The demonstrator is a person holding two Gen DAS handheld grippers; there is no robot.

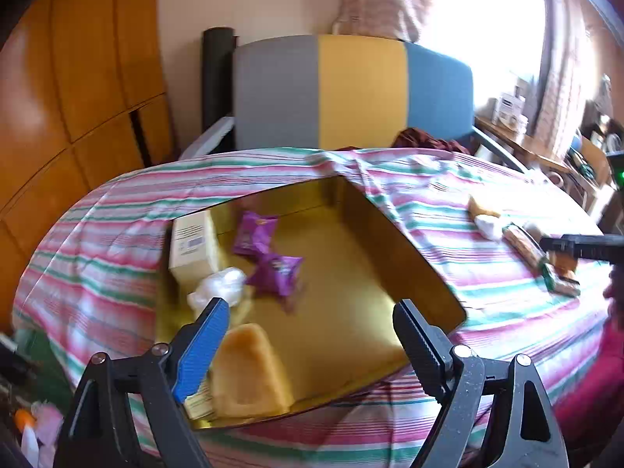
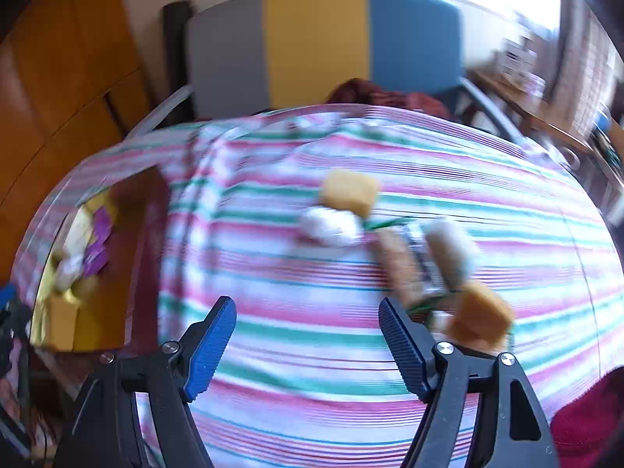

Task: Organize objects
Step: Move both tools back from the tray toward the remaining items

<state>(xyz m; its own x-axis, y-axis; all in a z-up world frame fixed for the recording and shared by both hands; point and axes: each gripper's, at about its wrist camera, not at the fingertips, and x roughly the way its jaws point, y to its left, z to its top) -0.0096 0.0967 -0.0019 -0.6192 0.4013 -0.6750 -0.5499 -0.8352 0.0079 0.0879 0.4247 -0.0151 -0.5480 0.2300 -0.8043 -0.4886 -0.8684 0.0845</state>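
A gold tray (image 1: 362, 273) lies on the striped bedsheet. In it are two purple packets (image 1: 273, 273), a cream box (image 1: 193, 249), a white wad (image 1: 218, 290) and a yellow sponge (image 1: 249, 370). My left gripper (image 1: 312, 312) is open and empty just above the tray's near end, the sponge below its left finger. My right gripper (image 2: 306, 316) is open and empty above the sheet. Ahead and to its right lie a yellow sponge (image 2: 351, 191), a white wad (image 2: 331, 226), wrapped bars (image 2: 397, 265) and another sponge (image 2: 483, 316). The tray shows at the left of the right wrist view (image 2: 97, 292).
A grey, yellow and blue headboard (image 1: 351, 89) stands behind the bed. A wooden wardrobe (image 1: 70, 78) is on the left. A cluttered side table (image 1: 518, 136) stands by the bright window at right. A dark red cloth (image 1: 425, 140) lies at the bed's far end.
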